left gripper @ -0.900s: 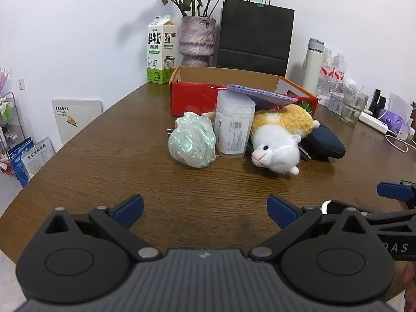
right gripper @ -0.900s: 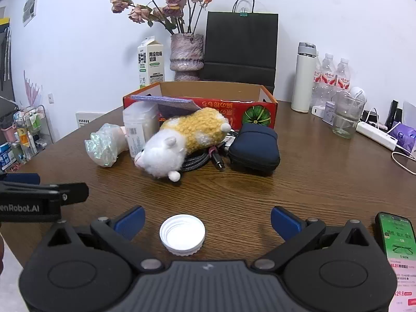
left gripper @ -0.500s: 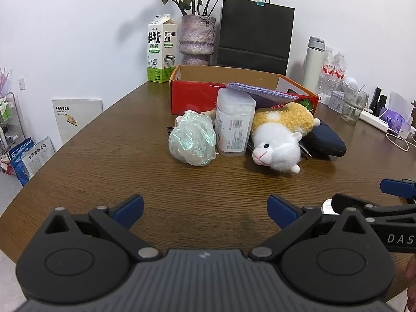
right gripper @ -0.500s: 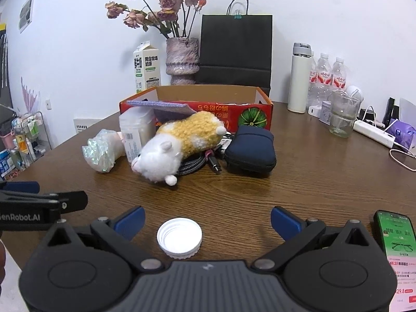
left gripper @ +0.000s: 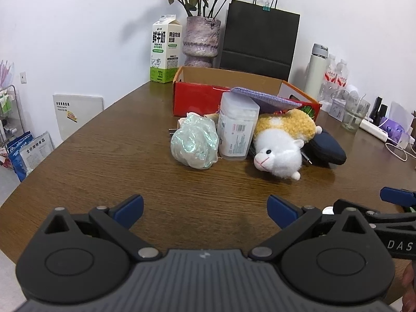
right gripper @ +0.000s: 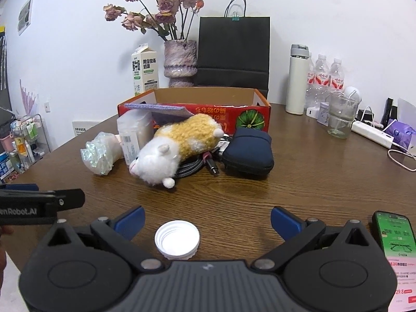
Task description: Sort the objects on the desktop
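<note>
A cluster of loose things lies mid-tabletop, against the front wall of the open red cardboard box [right gripper: 193,109]: white-and-tan plush hamster [right gripper: 176,148], crumpled iridescent plastic wrap [left gripper: 193,144], clear lidded plastic canister [left gripper: 238,127], dark navy zip pouch [right gripper: 248,152], braided cable [right gripper: 189,169] under the plush. A white screw cap [right gripper: 177,239] lies alone near the front edge of the brown wooden tabletop [left gripper: 104,156]; a phone with a lit green screen [right gripper: 395,244] lies toward the front right corner.

Step judged: start of sorting, nothing yet picked. Left gripper [left gripper: 205,212] and right gripper [right gripper: 206,221] are both held low over the front edge, fingers spread wide, nothing between the left pair; the cap sits between the right pair, untouched.

Next move is judged to call for a reach forward to one item, probably the plush or the cap, then closing on it.

Against the earlier frame: the cluster appears slightly farther off in the right view; objects themselves have not been shifted.
</note>
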`<move>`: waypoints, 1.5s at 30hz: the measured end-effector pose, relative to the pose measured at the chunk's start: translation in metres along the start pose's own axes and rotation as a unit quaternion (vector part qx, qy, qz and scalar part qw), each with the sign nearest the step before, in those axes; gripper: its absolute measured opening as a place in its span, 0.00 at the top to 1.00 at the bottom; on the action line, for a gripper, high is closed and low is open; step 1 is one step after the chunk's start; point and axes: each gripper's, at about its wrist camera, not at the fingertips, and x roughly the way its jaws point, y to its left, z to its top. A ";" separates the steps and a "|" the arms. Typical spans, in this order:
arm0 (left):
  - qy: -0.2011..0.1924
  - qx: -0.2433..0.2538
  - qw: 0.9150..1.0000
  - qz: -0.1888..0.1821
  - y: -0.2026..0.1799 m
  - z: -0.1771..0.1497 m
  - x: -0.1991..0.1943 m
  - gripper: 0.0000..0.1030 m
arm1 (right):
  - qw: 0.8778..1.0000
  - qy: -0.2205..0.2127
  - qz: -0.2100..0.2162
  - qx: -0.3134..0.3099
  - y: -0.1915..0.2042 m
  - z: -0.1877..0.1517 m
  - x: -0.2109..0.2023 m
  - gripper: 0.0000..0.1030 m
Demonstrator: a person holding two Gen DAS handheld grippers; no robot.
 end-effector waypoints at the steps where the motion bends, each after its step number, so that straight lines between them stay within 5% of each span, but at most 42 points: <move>1: -0.001 0.000 1.000 0.001 0.000 0.000 0.000 0.00 | 1.000 -0.001 0.003 0.001 0.000 0.000 0.000 0.00; 24: -0.063 0.037 0.997 0.008 -0.007 0.002 -0.004 0.00 | 0.999 0.004 0.029 -0.019 0.005 -0.004 0.005 0.01; 32: -0.061 -0.004 0.998 0.022 0.010 0.030 0.026 0.00 | 0.998 0.028 0.040 -0.036 0.013 -0.010 0.018 0.22; 33: -0.067 -0.001 0.998 0.020 0.011 0.033 0.030 0.00 | 0.998 0.031 0.040 -0.040 0.014 -0.010 0.021 0.27; 34: -0.077 0.005 0.997 0.012 0.011 0.038 0.034 0.01 | 0.998 0.036 0.040 -0.043 0.015 -0.010 0.023 0.44; 35: -0.084 0.010 0.996 0.008 0.011 0.041 0.037 0.05 | 0.998 0.039 0.039 -0.043 0.015 -0.010 0.026 0.61; 40: -0.048 0.012 0.999 -0.004 0.008 0.052 0.068 0.34 | 0.998 0.038 0.042 -0.040 0.012 -0.004 0.033 0.62; 42: -0.027 -0.001 1.000 -0.011 0.011 0.050 0.075 0.58 | 0.998 0.037 0.045 -0.035 0.008 0.000 0.033 0.62; 45: -0.017 -0.015 1.000 -0.013 0.017 0.048 0.075 0.72 | 0.998 0.026 0.051 -0.023 0.001 0.011 0.031 0.62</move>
